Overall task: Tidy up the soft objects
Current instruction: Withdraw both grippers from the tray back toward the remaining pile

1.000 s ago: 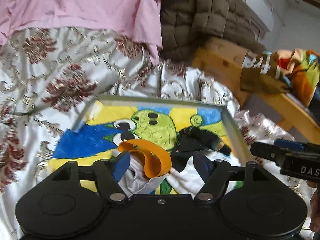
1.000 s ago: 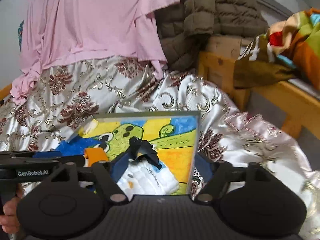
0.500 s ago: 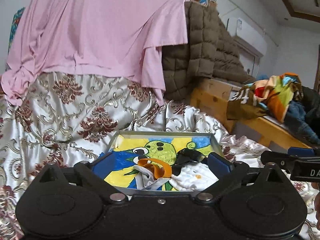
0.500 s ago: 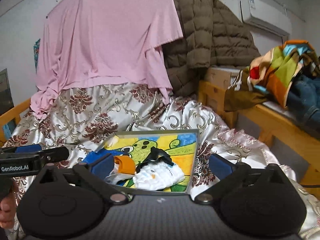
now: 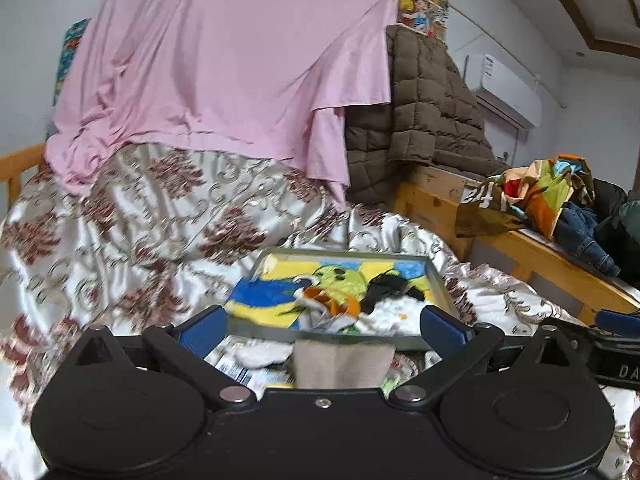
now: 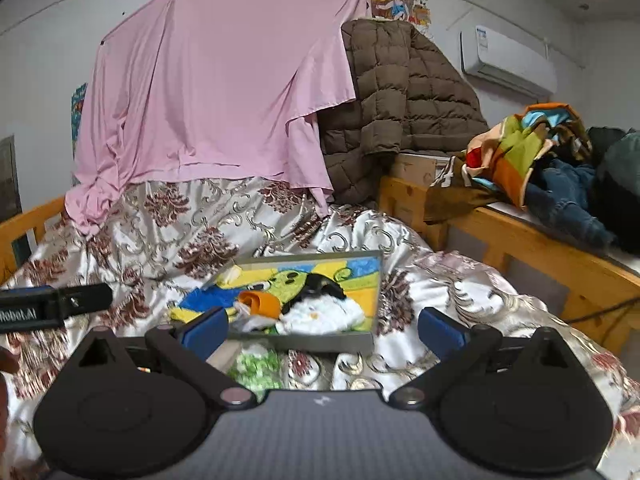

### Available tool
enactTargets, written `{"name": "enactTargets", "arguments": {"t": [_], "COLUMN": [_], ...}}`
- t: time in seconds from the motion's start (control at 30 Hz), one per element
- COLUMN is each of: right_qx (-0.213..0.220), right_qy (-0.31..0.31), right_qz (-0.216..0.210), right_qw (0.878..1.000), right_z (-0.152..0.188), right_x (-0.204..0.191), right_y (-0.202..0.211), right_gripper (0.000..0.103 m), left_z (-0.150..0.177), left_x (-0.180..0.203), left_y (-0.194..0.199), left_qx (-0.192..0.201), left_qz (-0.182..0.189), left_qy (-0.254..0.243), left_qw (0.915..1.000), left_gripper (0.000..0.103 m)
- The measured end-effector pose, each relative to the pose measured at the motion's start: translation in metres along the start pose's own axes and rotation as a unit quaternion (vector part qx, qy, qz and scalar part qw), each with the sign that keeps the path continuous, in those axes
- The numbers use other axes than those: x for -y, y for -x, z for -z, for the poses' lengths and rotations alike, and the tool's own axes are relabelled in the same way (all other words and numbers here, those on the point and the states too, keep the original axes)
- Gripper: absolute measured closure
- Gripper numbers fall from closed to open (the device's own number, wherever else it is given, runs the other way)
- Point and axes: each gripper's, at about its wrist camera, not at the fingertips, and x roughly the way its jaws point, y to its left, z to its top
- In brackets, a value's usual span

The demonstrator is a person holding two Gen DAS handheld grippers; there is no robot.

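Soft items (image 5: 340, 308) beyond spread fingers (image 5: 202, 330)

Beige cloth (image 5: 340, 364) half hidden, foreground blurred.

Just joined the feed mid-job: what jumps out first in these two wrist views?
The big pink sheet hanging across the back wall dominates, with a brown quilted jacket draped beside it at its right. Front and centre on the floral satin bedspread sits a shallow grey tray with a bright cartoon lining, holding a small heap of orange, black and white soft items. Both tools, left and right, stand open and empty.
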Motion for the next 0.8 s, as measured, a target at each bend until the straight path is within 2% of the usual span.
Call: {"name": "enactTargets", "arguments": {"t": [0.07, 0.23, 0.33, 0.5, 0.8], "right_qx": [-0.001, -0.009, -0.027, -0.046, -0.057], "right_qy": [0.011, 0.018, -0.012, -0.025, -0.037], "right_qz": [0.012, 0.034, 0.029, 0.027, 0.026], "right_qw": [1.0, 0.999, 0.999, 0.998, 0.997], "right_z": [0.011, 0.035, 0.053, 0.073, 0.089], "right_x": [-0.006, -0.021, -0.022, -0.023, -0.022], "right_y": [0.008, 0.02, 0.021, 0.019, 0.016], "right_gripper": [0.0, 0.0, 0.0, 0.0, 0.0], "left_z": [0.011, 0.034, 0.048, 0.069, 0.094], "left_x": [-0.005, -0.017, -0.021, -0.025, -0.032], "left_y": [0.01, 0.021, 0.026, 0.025, 0.019], "left_qx": [0.005, -0.012, -0.019, -0.046, -0.08], "left_qz": [-0.013, -0.037, -0.051, -0.066, -0.078], "left_qy": [0.006, 0.01, -0.002, -0.021, -0.036], "left_qw": [0.9999, 0.9992, 0.9985, 0.9965, 0.9931], "left_gripper": [0.001, 0.001, 0.001, 0.001, 0.001]}}
